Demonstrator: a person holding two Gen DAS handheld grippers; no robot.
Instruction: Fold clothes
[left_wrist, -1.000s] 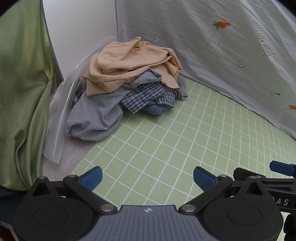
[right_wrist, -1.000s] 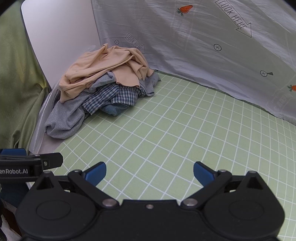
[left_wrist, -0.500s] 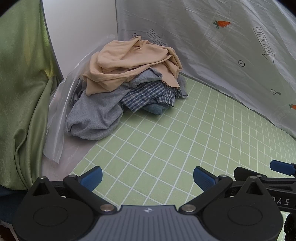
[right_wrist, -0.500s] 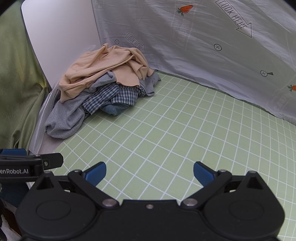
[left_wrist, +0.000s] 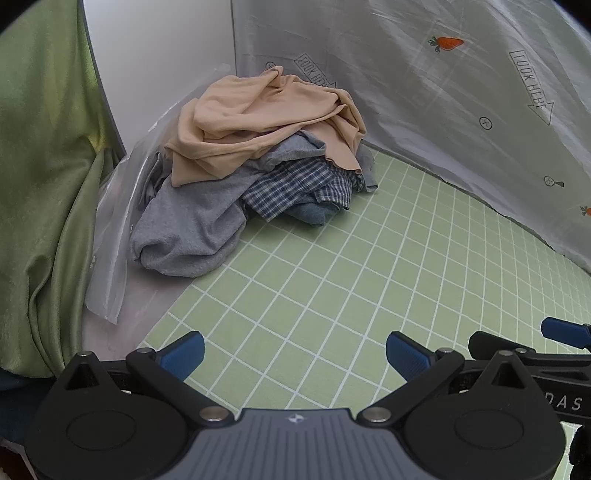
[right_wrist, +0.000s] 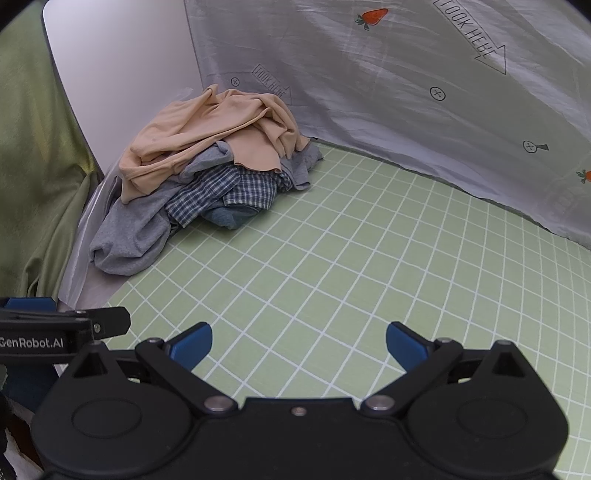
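Note:
A heap of crumpled clothes lies in the far left corner of the green grid mat (left_wrist: 369, 280) (right_wrist: 369, 251). On top is a beige garment (left_wrist: 258, 118) (right_wrist: 210, 129); under it lie a grey sweatshirt (left_wrist: 188, 225) (right_wrist: 129, 232), a blue checked shirt (left_wrist: 295, 188) (right_wrist: 225, 192) and a bit of denim (left_wrist: 314, 216) (right_wrist: 229, 218). My left gripper (left_wrist: 293, 352) is open over the mat's near edge, well short of the heap. My right gripper (right_wrist: 299, 343) is open too, with nothing between its fingers. Each gripper shows at the edge of the other's view.
A grey printed sheet (left_wrist: 443, 110) (right_wrist: 406, 92) with carrots and arrows hangs along the back. A white panel (left_wrist: 155, 74) and a green curtain (left_wrist: 44, 184) close off the left side. A clear plastic bag (left_wrist: 110, 266) lies beside the heap.

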